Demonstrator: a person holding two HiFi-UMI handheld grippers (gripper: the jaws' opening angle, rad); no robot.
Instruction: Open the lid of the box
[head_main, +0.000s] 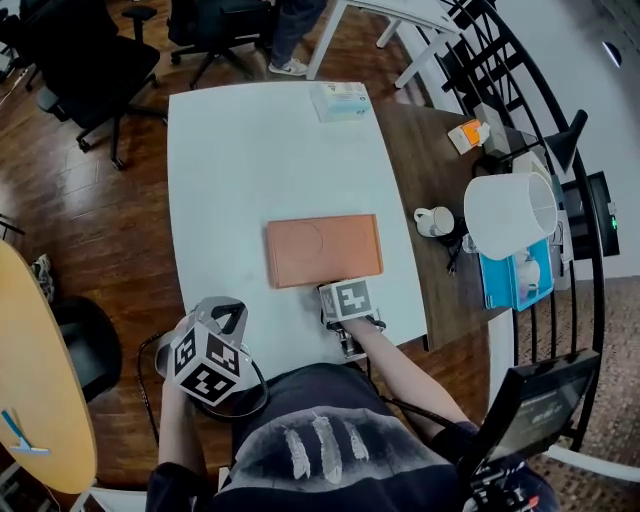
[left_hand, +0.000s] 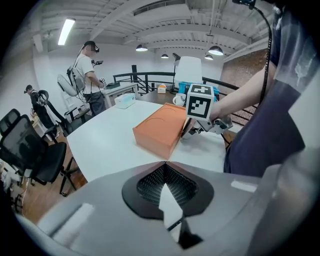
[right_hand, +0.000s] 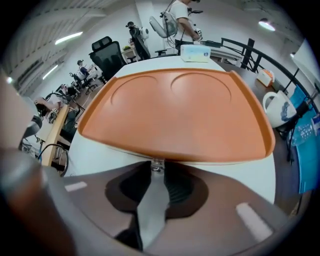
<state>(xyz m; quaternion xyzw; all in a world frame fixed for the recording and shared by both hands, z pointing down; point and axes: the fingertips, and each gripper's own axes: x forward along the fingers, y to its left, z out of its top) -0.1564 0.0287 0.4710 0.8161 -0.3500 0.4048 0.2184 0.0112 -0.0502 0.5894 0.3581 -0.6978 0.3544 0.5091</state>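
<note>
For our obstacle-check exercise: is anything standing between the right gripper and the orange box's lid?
Nothing visible does. The right gripper sits at the orange box's near edge, jaws on its small metal clasp.

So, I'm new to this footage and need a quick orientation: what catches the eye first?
The flat orange rectangular box, closed, lies on the white table. The right gripper pinches the small metal clasp on its near edge; the left gripper, shut and empty, hangs off the table's near edge.
</note>
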